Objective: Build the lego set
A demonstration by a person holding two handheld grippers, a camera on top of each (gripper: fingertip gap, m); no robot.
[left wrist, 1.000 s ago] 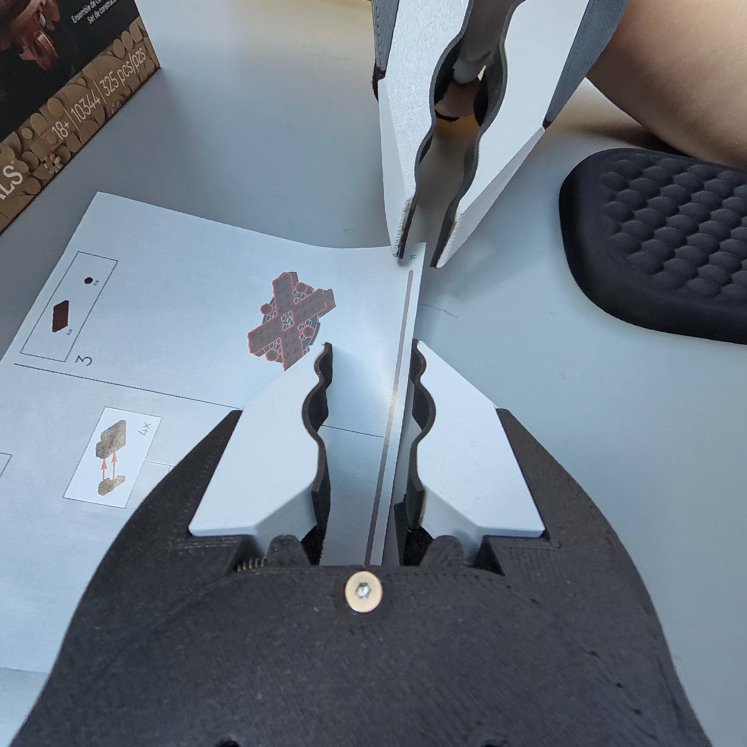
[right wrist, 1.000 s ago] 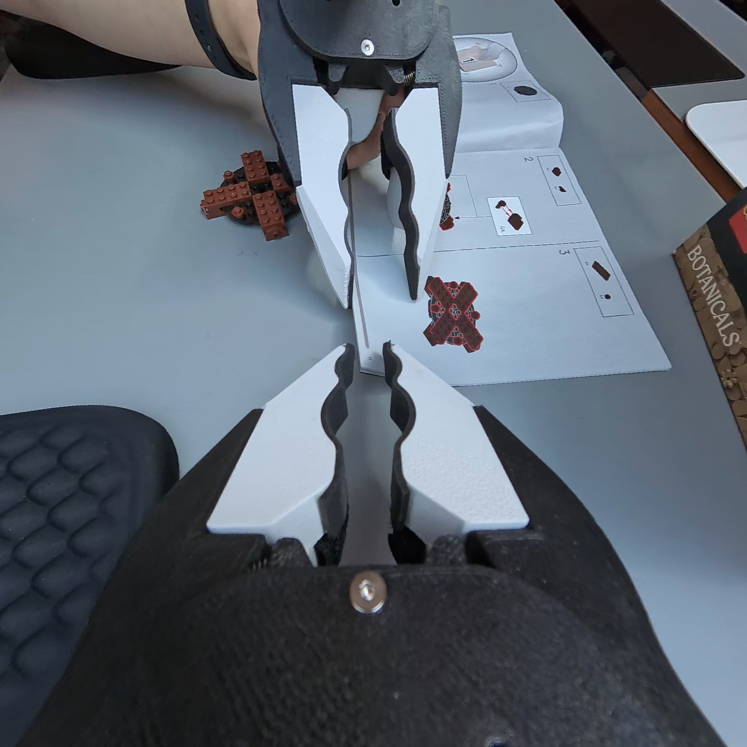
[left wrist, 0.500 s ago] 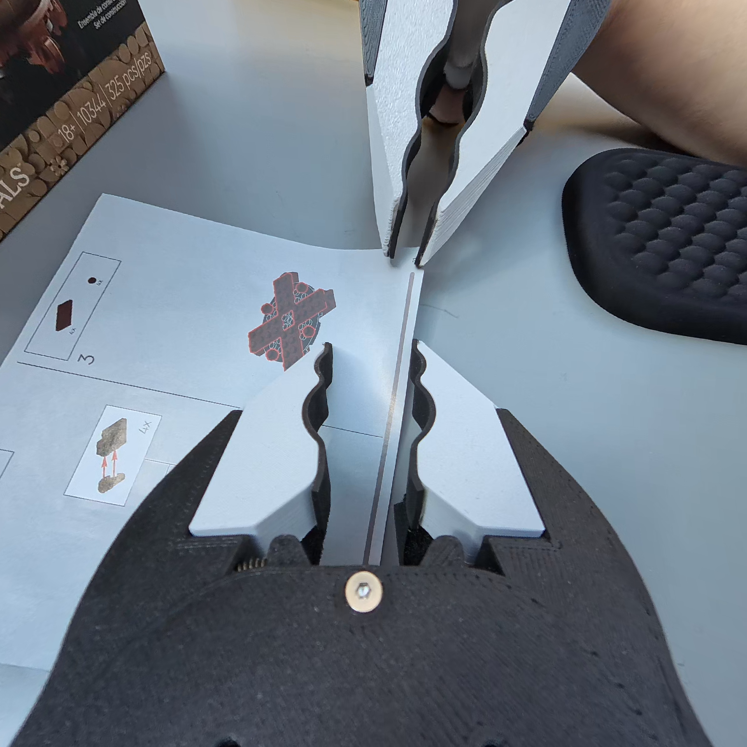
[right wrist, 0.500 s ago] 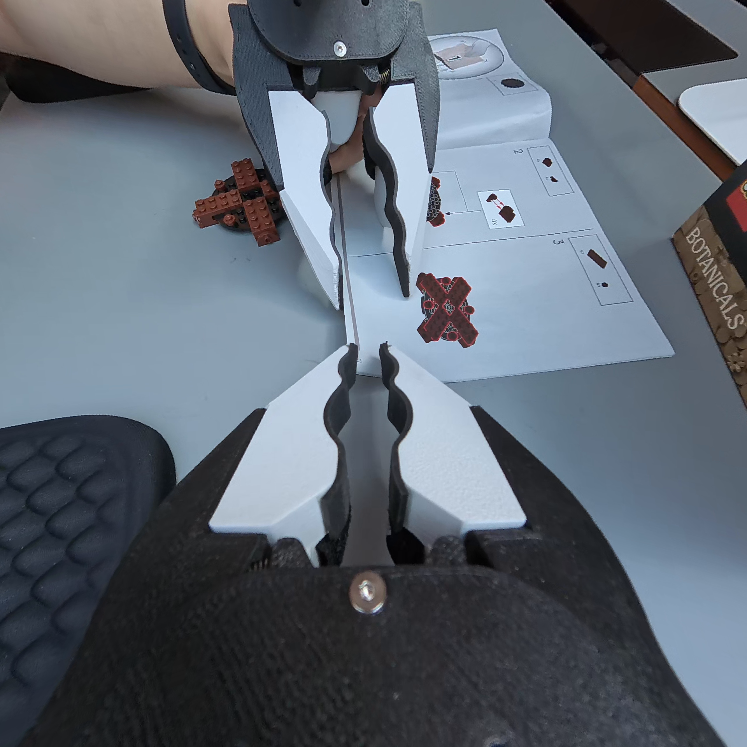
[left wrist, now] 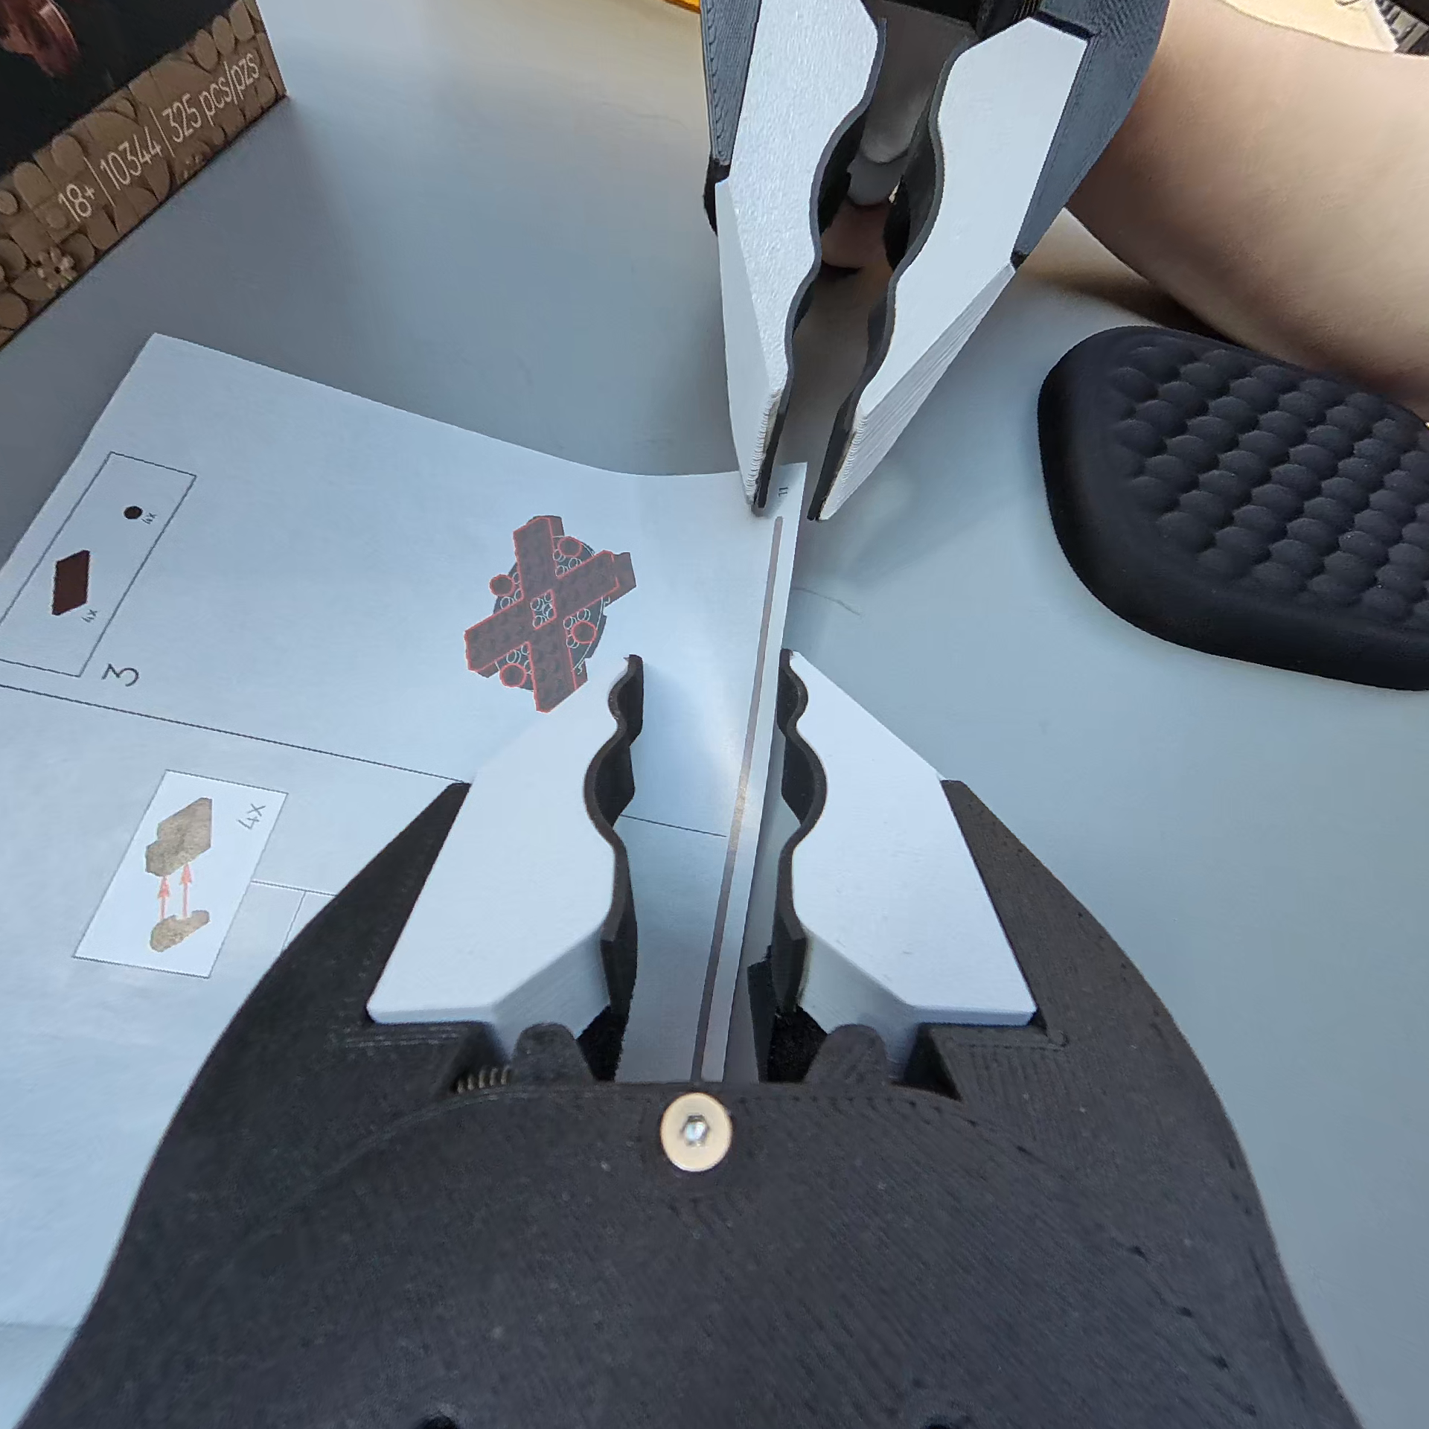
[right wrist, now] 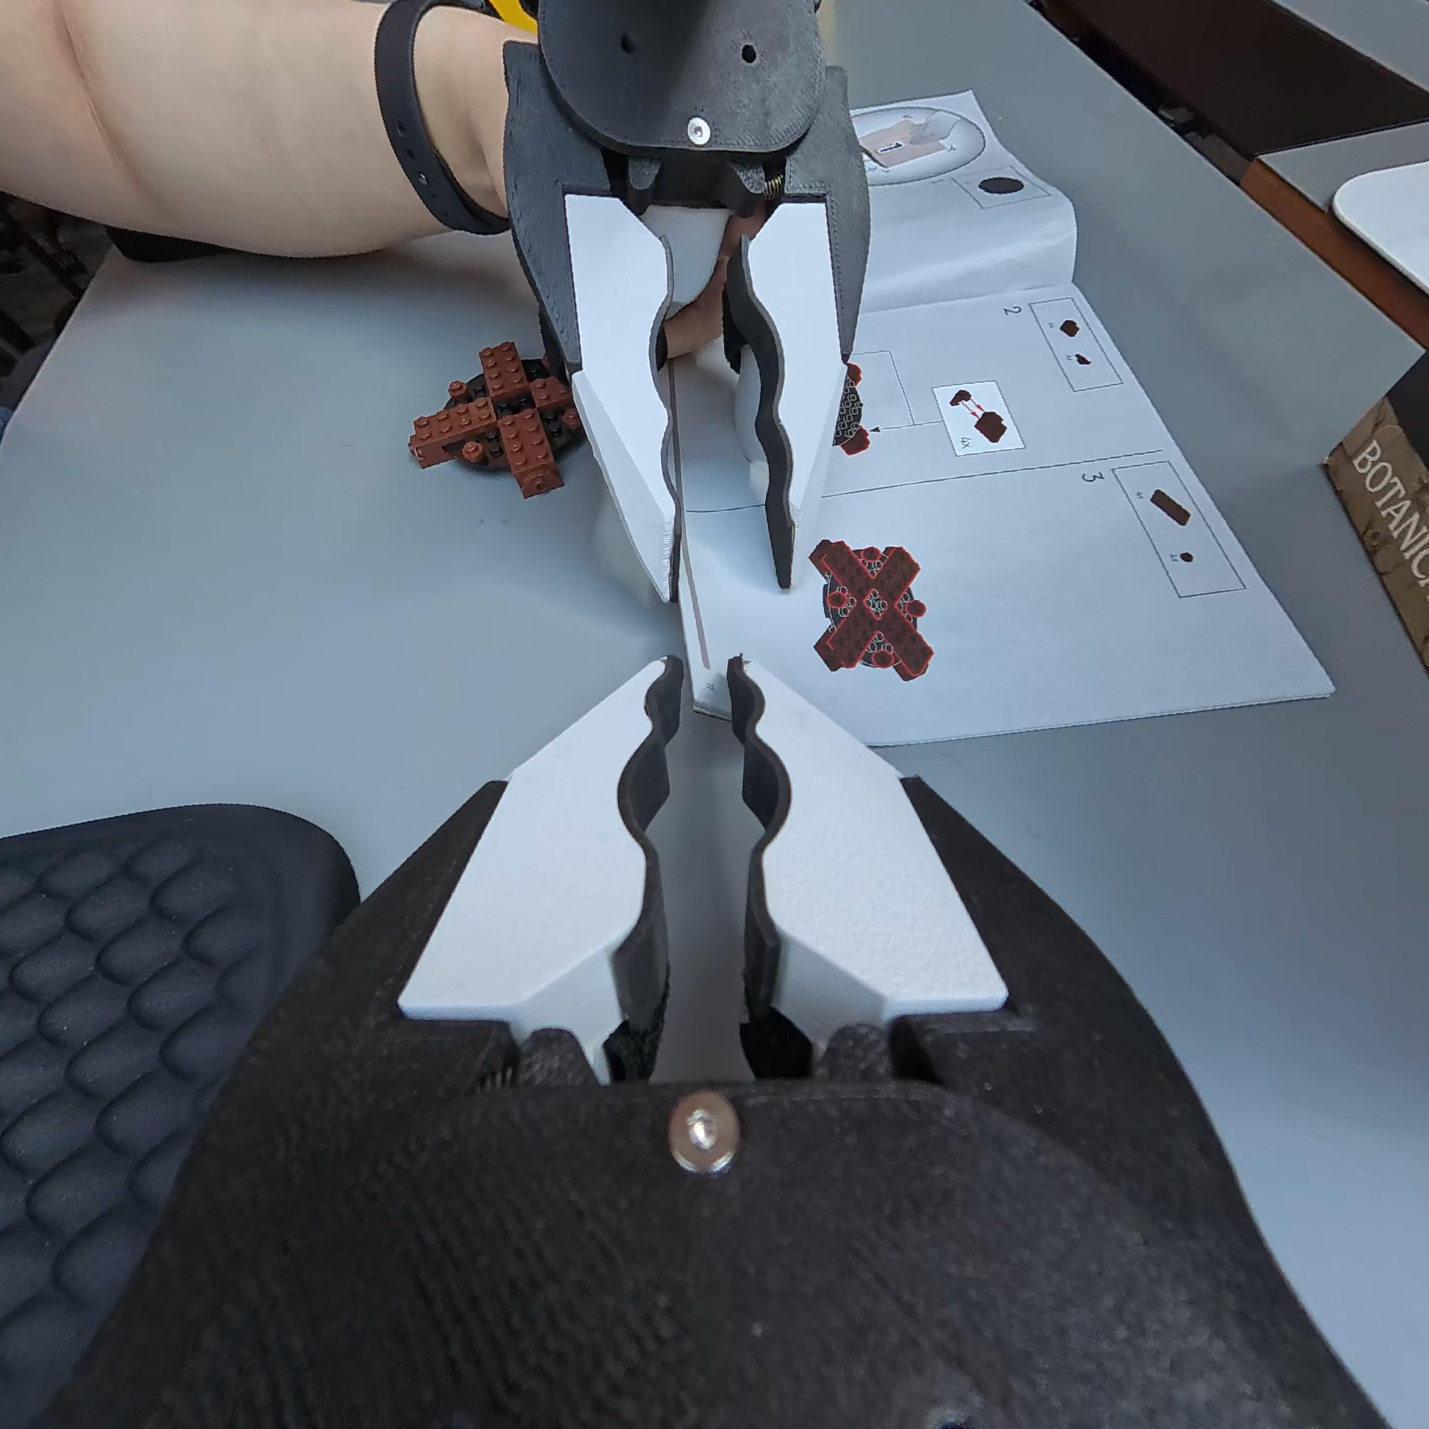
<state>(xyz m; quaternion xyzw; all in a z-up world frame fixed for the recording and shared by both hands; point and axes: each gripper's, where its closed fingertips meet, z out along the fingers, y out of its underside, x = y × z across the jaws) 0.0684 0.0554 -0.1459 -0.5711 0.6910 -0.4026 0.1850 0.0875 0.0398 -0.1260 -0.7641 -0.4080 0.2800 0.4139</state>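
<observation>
The instruction booklet [left wrist: 348, 541] lies open on the grey table, and it also shows in the right wrist view [right wrist: 1044, 619]. My left gripper [left wrist: 710, 665] is open, its fingers either side of the booklet's near edge. My right gripper [right wrist: 704, 665] faces it with a narrow gap, its tips either side of the booklet's corner and holding nothing. Each gripper also shows in the other's view: the right one in the left wrist view [left wrist: 789, 506], the left one in the right wrist view [right wrist: 725, 588]. A brown cross of bricks on a black round plate [right wrist: 495, 425] sits left of the booklet.
The set's box [left wrist: 116, 155] stands beyond the booklet and shows at the right edge in the right wrist view [right wrist: 1392, 526]. A black textured pad [left wrist: 1253, 526] lies beside my right gripper. A person's bare forearm [right wrist: 232, 139] with a black wristband rests behind the brick cross. Left tips to right tips: about 4 cm.
Both grippers have stayed at the booklet's edge with only small shifts. The right gripper's gap has narrowed slightly around the corner.
</observation>
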